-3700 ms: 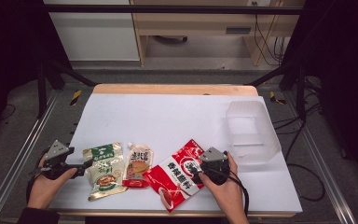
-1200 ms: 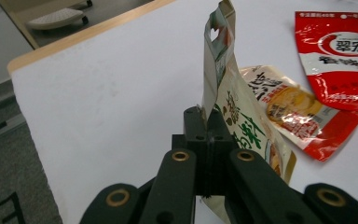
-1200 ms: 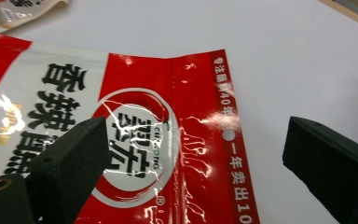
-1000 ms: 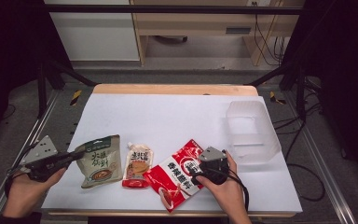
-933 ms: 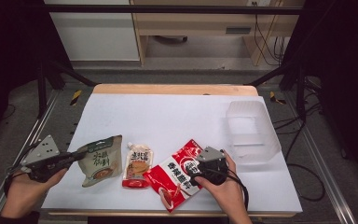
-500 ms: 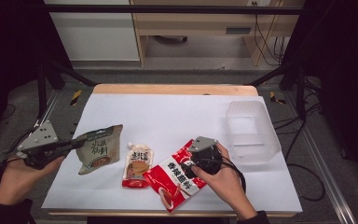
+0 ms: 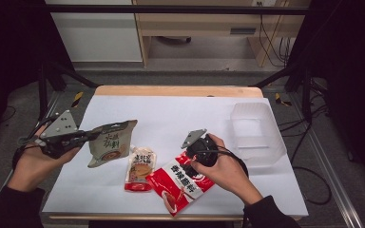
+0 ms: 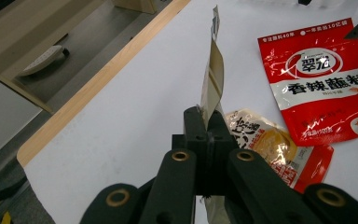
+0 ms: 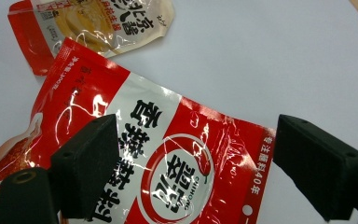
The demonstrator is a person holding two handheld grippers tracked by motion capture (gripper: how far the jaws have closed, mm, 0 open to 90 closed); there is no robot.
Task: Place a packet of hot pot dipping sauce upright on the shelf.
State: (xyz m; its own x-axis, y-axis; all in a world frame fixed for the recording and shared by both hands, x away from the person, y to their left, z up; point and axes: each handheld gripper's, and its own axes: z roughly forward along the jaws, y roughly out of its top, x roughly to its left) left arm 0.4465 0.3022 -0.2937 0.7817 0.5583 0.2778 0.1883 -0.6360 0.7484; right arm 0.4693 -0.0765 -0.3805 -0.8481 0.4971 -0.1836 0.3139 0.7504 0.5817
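Left gripper (image 7: 91,136): jaws clamped on the beige packet's (image 7: 110,146) edge, lifted above the table (image 7: 171,114).
Right gripper (image 9: 193,161): jaws wide apart, just opening, above the red packet (image 9: 168,154), nothing gripped.

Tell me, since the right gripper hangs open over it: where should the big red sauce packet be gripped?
Probably the top seal edge of the red packet, from above and the tub side. It lies flat on the table; that flat edge nearest the open right gripper is free, while the far corner adjoins the small pouch.
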